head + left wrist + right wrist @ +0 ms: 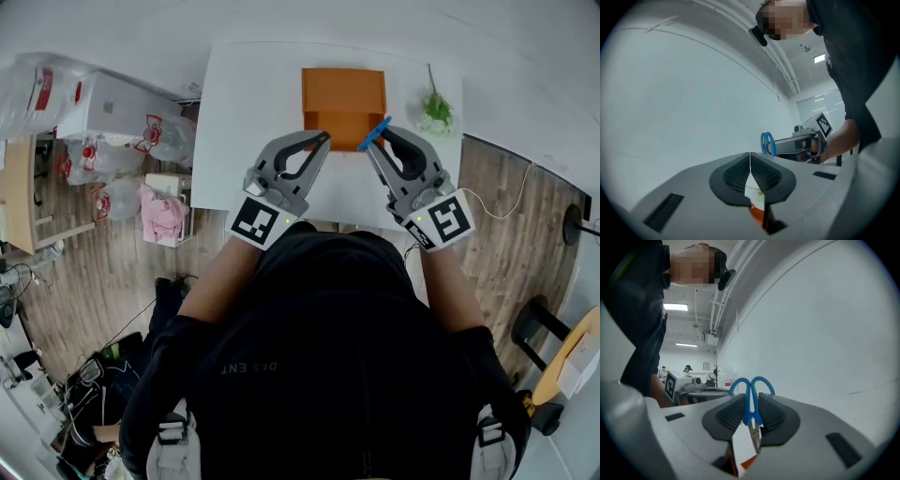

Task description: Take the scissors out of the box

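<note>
Right gripper (pixel 751 417) clamped on the blue scissors (pixel 751 392) at the handle neck, over the near right corner of the orange box (pixel 343 94) at the tabletop's (pixel 246 122) far edge, apparently lifted out. Left gripper (pixel 750 174) closed, empty, seemingly idle.

So there's one white desk (pixel 244 141), one orange box (pixel 343 94), one pair of blue scissors (pixel 750 403) and one green plant sprig (pixel 435 108). Grippers, there's two: the left hand-held gripper (pixel 323 139) and the right hand-held gripper (pixel 387 136).
</note>
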Available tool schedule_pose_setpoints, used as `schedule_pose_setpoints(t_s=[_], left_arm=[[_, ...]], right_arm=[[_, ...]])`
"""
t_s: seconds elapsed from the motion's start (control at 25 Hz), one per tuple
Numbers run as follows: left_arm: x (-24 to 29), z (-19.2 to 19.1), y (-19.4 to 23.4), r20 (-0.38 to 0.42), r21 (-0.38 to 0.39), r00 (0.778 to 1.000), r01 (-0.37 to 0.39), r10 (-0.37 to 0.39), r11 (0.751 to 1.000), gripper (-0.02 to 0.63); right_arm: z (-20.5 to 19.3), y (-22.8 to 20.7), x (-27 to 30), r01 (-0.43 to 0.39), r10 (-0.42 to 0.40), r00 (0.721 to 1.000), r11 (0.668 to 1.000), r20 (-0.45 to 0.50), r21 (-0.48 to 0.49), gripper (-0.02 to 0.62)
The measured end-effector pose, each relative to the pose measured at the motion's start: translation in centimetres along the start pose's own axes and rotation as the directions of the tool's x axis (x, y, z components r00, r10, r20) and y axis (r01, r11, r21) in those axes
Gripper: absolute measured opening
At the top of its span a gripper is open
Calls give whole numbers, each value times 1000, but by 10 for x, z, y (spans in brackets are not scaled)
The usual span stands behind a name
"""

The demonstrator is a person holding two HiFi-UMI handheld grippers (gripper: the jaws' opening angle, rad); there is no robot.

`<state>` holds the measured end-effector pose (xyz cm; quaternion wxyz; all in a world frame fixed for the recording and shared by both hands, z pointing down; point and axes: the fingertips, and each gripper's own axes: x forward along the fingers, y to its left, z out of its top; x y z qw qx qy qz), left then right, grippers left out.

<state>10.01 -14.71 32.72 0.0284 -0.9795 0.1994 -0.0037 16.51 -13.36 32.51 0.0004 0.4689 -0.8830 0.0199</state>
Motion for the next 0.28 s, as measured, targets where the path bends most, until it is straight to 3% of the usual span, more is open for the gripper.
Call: schedule_pose_setpoints(t_s=[0.28], left_arm=[[4, -1, 8, -1, -2, 1000, -2, 2, 1000, 20]], right_arm=[[-1, -5, 6, 0, 0, 1000, 1000, -5, -1, 94]])
